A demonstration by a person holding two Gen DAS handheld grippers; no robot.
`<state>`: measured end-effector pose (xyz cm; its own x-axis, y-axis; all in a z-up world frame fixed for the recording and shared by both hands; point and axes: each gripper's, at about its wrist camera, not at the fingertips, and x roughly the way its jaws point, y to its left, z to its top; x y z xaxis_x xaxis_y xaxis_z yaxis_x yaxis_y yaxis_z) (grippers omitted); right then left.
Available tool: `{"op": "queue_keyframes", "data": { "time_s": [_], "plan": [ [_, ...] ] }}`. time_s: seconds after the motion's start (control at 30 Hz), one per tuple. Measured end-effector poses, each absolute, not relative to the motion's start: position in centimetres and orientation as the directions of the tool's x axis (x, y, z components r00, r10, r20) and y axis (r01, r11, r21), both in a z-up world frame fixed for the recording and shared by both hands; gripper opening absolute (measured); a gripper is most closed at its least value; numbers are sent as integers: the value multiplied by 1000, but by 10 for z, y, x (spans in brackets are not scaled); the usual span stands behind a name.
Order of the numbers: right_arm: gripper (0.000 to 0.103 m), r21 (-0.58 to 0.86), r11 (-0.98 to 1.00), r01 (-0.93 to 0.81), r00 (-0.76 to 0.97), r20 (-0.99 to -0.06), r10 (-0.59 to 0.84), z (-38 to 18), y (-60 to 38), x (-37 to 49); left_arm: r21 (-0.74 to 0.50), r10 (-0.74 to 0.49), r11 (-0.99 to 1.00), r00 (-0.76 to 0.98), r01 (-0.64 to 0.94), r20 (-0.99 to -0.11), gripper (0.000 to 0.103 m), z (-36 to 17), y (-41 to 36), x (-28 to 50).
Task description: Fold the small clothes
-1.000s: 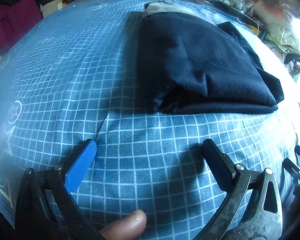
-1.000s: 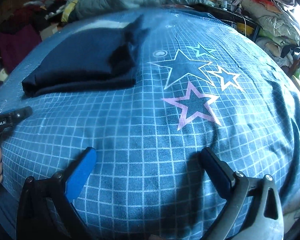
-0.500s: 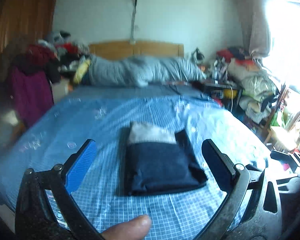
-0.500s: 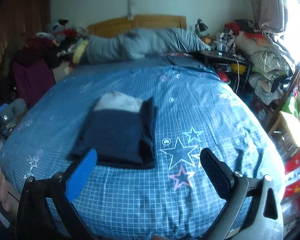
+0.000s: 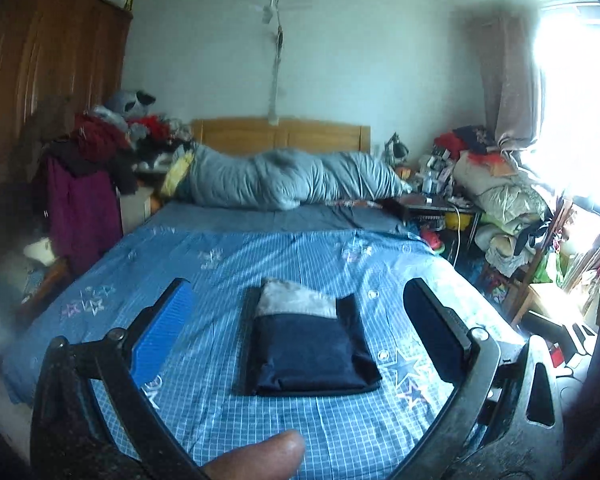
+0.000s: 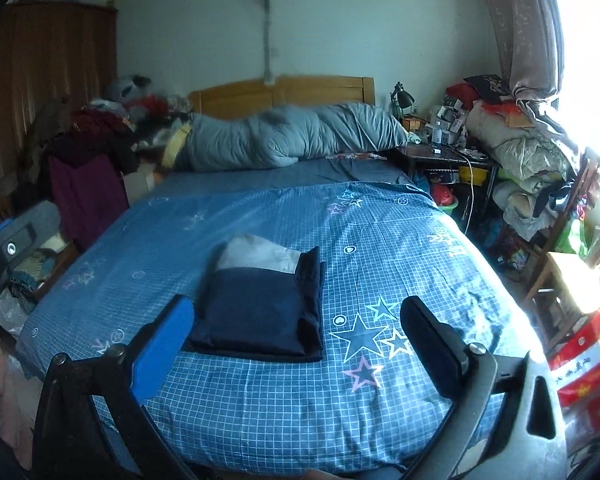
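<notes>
A folded navy garment [image 5: 312,352] lies flat on the near half of the bed [image 5: 228,248], a neat rectangle with a pale grey panel showing at its far end and a narrow dark flap running along its right edge; in the right wrist view the same bundle [image 6: 260,304] sits left of centre, just left of a cluster of printed stars [image 6: 364,340] on the blue checked bedspread. Nothing touches the garment. The left gripper [image 5: 296,332] hangs above the near edge of the bed with its jaws spread wide and holding nothing, so the bundle is framed in the gap between them, well beyond them. The right gripper [image 6: 296,336] is also raised over the near edge, jaws spread wide and empty, its blue pad overlapping the garment's near left corner in the view only. At the far end of the bed a rolled grey duvet [image 5: 284,180] lies against a wooden headboard [image 5: 280,136]. A brown wardrobe [image 5: 40,80] stands at the far left, and piled bedding [image 6: 516,148] sits at the right beside a bright window.
</notes>
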<state>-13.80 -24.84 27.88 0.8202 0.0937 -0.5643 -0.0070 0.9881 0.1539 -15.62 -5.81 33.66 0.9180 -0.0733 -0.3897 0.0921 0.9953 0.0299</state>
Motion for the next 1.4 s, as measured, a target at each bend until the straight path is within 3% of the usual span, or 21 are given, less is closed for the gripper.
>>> {"op": "queue_keyframes", "data": {
  "time_s": [0.3,0.6,1.4],
  "plan": [
    [103,147,989,-13,869,-487,84,315,-255,-164,14,-134,988,912,151,-388,103,335,-77,-160],
    [103,102,995,-3,823,-565,60,291,-248,-157,18,-80,994,856,104,-511,103,309,-80,-149],
    [103,121,993,11,786,-614,66,271,-254,-150,14,-43,998,822,63,-568,103,297,-65,-143]
  ]
}}
